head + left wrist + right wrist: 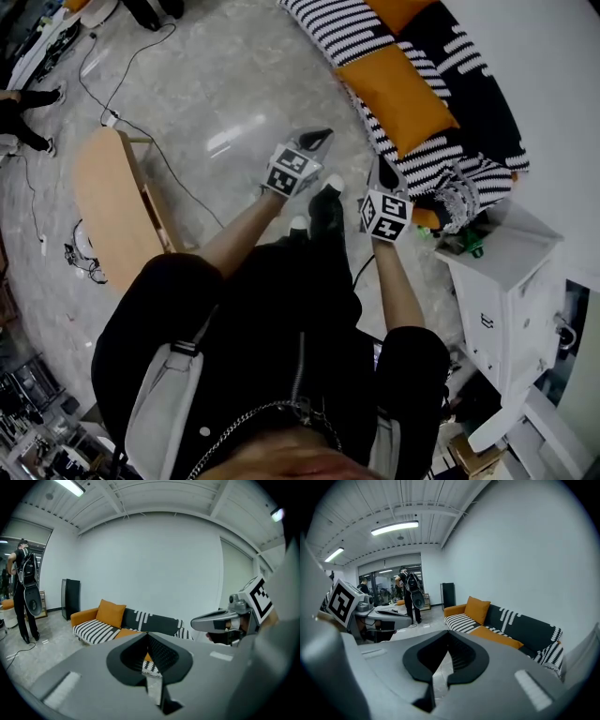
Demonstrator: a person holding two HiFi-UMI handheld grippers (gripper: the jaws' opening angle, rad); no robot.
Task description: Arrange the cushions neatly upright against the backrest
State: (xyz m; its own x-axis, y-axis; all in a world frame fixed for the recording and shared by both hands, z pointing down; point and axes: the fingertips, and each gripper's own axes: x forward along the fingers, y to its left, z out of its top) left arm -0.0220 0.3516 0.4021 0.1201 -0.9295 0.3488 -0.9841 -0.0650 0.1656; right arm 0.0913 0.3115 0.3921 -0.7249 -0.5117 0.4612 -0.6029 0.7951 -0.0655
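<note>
Claws are held shut and empty, the left claw [319,139] beside the right claw [384,171]. Ahead and rightward, the flat orange cushion [398,94] is found on the sofa seat [417,157], its long axis laid along the seat. The right claw is judged nearer.

Striped sofa [337,33]: orange cushion [398,94] flat on seat, apparently.
</note>
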